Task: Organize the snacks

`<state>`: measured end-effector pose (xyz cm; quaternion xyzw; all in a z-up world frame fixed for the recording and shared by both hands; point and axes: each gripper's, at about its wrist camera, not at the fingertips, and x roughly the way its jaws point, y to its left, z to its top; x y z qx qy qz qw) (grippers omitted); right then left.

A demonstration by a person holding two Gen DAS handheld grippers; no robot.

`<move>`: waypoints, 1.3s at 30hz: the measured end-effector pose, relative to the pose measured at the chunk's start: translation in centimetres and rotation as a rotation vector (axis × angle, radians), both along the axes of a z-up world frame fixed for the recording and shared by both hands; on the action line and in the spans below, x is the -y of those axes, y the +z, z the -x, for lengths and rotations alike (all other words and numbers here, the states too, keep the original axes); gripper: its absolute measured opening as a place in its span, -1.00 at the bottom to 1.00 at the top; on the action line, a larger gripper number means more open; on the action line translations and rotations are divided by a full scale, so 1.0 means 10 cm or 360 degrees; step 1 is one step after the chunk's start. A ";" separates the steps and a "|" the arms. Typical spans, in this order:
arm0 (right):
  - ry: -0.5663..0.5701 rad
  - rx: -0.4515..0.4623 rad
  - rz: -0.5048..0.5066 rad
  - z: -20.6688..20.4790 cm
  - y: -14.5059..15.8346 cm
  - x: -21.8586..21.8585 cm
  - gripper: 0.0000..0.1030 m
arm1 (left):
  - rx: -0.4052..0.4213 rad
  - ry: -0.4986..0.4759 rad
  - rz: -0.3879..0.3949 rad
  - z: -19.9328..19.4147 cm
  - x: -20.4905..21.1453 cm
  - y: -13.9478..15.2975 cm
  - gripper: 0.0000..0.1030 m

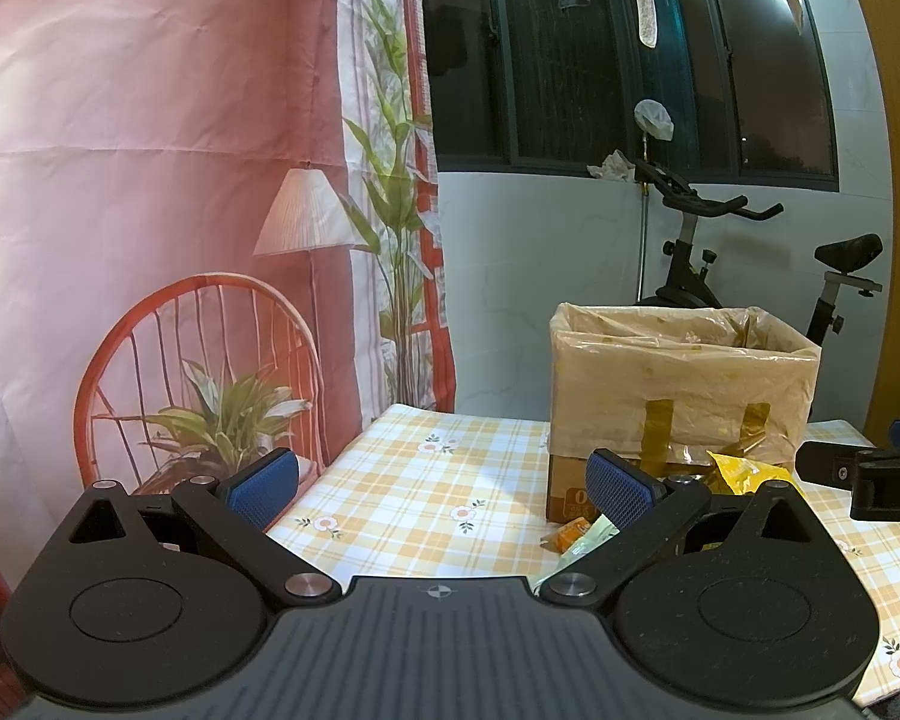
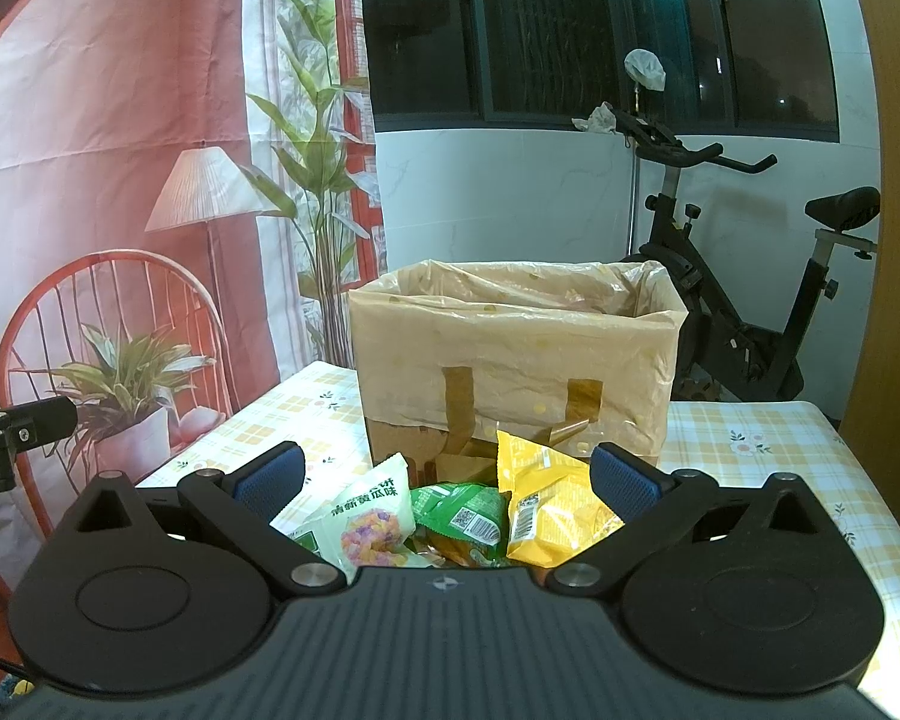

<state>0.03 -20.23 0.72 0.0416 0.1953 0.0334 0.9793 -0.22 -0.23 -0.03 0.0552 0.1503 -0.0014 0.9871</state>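
Note:
A cardboard box lined with a clear plastic bag [image 2: 513, 372] stands on the checked table; it also shows in the left wrist view [image 1: 678, 384]. In front of it lies a pile of snack packets: a white-green packet [image 2: 363, 513], a green packet [image 2: 459, 510] and a yellow packet [image 2: 546, 498]. My right gripper [image 2: 447, 477] is open, held just above and in front of the pile. My left gripper [image 1: 444, 486] is open and empty, over the table left of the box. The yellow packet [image 1: 744, 471] and a small orange packet [image 1: 570, 534] show by its right finger.
The table has a yellow checked cloth [image 1: 426, 480]. A printed backdrop [image 1: 150, 210] hangs at the left behind the table edge. An exercise bike [image 2: 744, 300] stands behind the box by the window wall. The right gripper's body [image 1: 870, 474] shows at the left view's right edge.

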 end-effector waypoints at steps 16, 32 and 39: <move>0.0000 -0.0003 -0.0001 -0.01 -0.01 0.00 1.00 | -0.0007 0.0003 0.0004 0.01 -0.01 -0.03 0.99; 0.0000 -0.0004 -0.0003 -0.01 -0.02 0.00 1.00 | -0.0008 0.0003 0.0005 0.00 -0.02 -0.03 0.99; 0.0000 -0.0005 -0.0002 -0.01 -0.02 0.00 1.00 | -0.0009 0.0004 0.0007 0.00 -0.02 -0.04 0.99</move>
